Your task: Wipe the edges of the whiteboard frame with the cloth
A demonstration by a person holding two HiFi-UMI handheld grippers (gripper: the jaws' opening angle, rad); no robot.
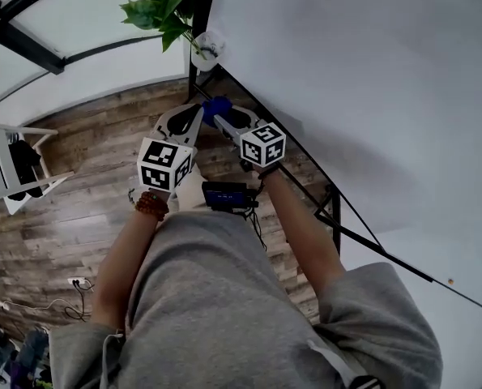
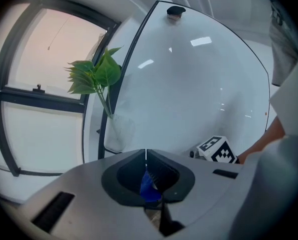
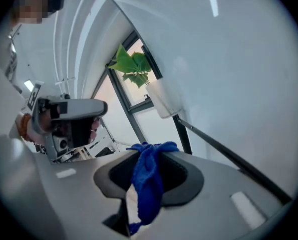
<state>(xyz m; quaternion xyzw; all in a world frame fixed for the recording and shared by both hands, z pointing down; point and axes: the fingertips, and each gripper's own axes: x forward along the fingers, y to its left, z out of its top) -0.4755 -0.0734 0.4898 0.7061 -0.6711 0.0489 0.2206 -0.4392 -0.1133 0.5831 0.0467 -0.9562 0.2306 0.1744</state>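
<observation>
Left claw (image 2: 146, 155): jaws drawn together, with a small blue corner of cloth pinched between them. This is judged a helping hold that keeps the cloth taut for the other claw.
Right claw (image 3: 156, 149): jaws closed on the bulk of the cloth, which bunches over the tips and hangs down between them. It is judged the working hold.
Cloth (image 1: 216, 106): blue, spanning the two claw tips, which nearly meet. It sits just beside the dark edge of the board; whether it touches cannot be told.
Frame (image 3: 229, 155): a thin dark bar bordering the board and running past the right claw. The task's wiping has to follow this line.
Whiteboard (image 1: 346, 71): a large, bare white face on the person's right. It gives no room on that side.
Vase (image 1: 206, 51): pale, set at the frame just beyond the claws. It is judged the nearest obstacle to a stroke along that edge.
Plant (image 1: 164, 6): green leaves rising from the vase, which a passing claw could easily brush.
Floor (image 1: 87, 217): wood planks, open to the left of the frame. This is the free side for swinging the arms.
Chair (image 1: 6, 168): white, well apart on the left and out of the way.
</observation>
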